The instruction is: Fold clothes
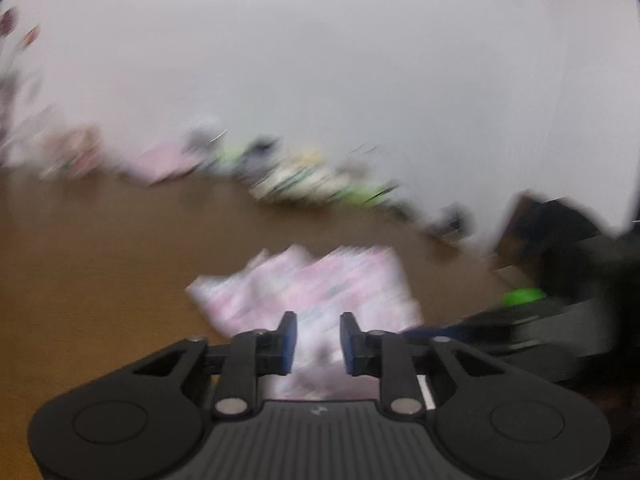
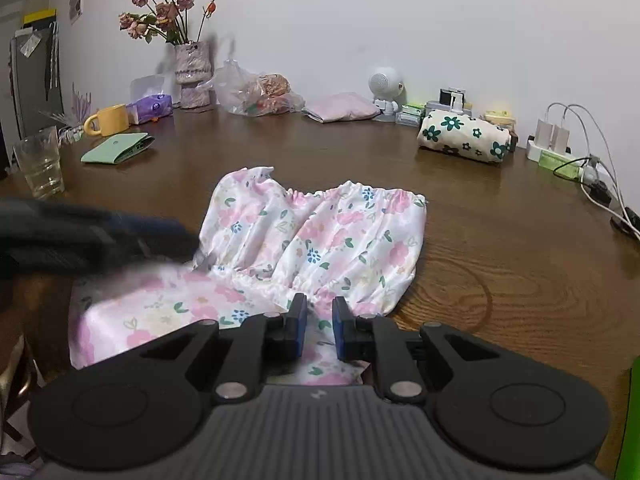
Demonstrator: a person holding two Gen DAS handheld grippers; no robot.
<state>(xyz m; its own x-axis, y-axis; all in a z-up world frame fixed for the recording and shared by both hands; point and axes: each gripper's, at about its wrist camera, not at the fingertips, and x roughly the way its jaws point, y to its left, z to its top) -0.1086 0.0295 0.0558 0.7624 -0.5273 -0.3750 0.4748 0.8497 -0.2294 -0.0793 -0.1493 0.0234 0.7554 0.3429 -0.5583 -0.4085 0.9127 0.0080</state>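
One brown wooden table (image 2: 500, 248) stands against a white wall (image 2: 400, 20). One floral garment (image 2: 320, 240) lies near its front edge, bare wood to its right. Two grippers: the right gripper (image 2: 319, 330) hovers over the garment's near hem, jaws parted, holding nothing; the left gripper (image 1: 318, 342), blurred, is likewise parted above the cloth.
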